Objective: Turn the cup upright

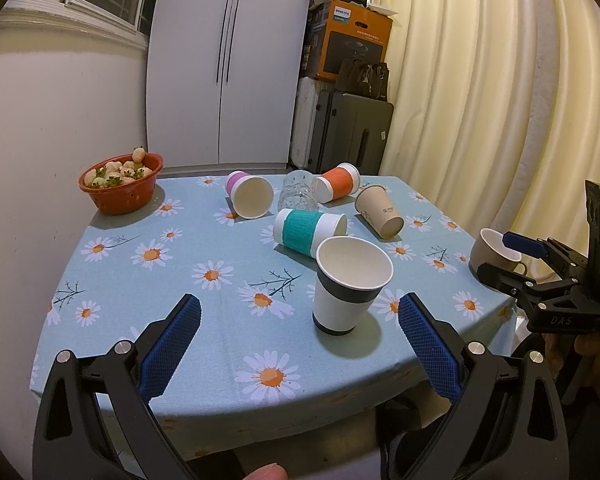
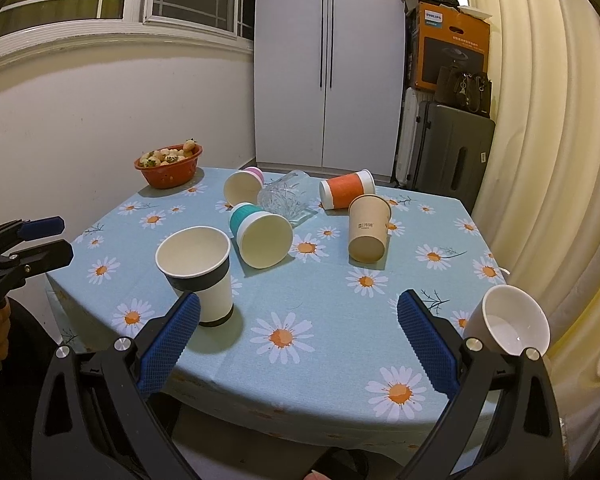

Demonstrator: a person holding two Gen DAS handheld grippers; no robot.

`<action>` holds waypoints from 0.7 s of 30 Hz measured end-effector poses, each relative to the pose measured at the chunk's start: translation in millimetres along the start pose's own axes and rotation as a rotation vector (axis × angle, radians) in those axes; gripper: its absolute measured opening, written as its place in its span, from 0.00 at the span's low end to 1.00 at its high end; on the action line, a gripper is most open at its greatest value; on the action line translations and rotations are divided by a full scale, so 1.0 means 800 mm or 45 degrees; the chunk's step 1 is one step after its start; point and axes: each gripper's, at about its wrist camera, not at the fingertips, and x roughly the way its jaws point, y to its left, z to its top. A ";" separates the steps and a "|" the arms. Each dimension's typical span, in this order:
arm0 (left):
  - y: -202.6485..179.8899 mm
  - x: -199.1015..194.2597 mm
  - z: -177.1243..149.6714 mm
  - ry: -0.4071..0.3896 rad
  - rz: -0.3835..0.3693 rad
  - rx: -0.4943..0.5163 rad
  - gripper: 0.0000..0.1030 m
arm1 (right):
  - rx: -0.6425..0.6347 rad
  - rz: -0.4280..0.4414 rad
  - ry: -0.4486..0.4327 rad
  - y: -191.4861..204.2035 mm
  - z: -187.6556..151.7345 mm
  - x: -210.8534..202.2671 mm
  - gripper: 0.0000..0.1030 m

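Note:
A white paper cup with a dark band (image 1: 350, 286) (image 2: 200, 274) stands upright near the table's front edge. Behind it, a teal-sleeved cup (image 1: 309, 232) (image 2: 260, 236), a pink cup (image 1: 250, 196) (image 2: 244, 186), an orange cup (image 1: 337, 182) (image 2: 347, 190), a tan paper cup (image 1: 380, 211) (image 2: 368, 228) and a clear glass (image 1: 298, 196) (image 2: 285, 198) lie on their sides. My left gripper (image 1: 300, 320) is open and empty, just in front of the upright cup. My right gripper (image 2: 299, 314) is open and empty above the front edge; it also shows in the left wrist view (image 1: 512, 258).
A red bowl of pale strawberries (image 1: 121, 184) (image 2: 169, 166) sits at the back left. A beige mug (image 1: 494, 254) (image 2: 508, 322) stands at the table's right edge. The daisy tablecloth (image 1: 180, 264) covers the table. Suitcases (image 1: 348, 136) and a curtain (image 1: 500, 100) stand behind.

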 end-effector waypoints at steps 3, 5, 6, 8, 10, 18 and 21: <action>0.001 0.001 0.000 0.002 0.001 -0.001 0.94 | -0.001 -0.002 0.002 0.000 0.000 0.000 0.95; 0.001 0.001 0.000 0.002 0.001 0.001 0.94 | -0.001 -0.002 0.001 0.000 0.000 0.000 0.95; 0.001 0.002 0.000 0.003 0.001 0.003 0.94 | -0.002 -0.003 0.002 0.000 0.000 0.000 0.95; 0.001 0.002 0.000 0.004 0.001 0.007 0.94 | -0.002 -0.003 0.002 0.000 0.000 0.000 0.95; 0.001 0.003 0.000 0.006 -0.001 0.006 0.94 | -0.002 -0.002 0.002 0.000 0.000 0.000 0.95; 0.003 0.003 0.001 0.007 0.003 -0.001 0.94 | -0.003 -0.005 0.005 0.000 0.000 0.000 0.95; 0.003 0.003 0.000 0.010 0.008 0.006 0.94 | 0.006 -0.007 0.003 -0.002 -0.001 -0.001 0.95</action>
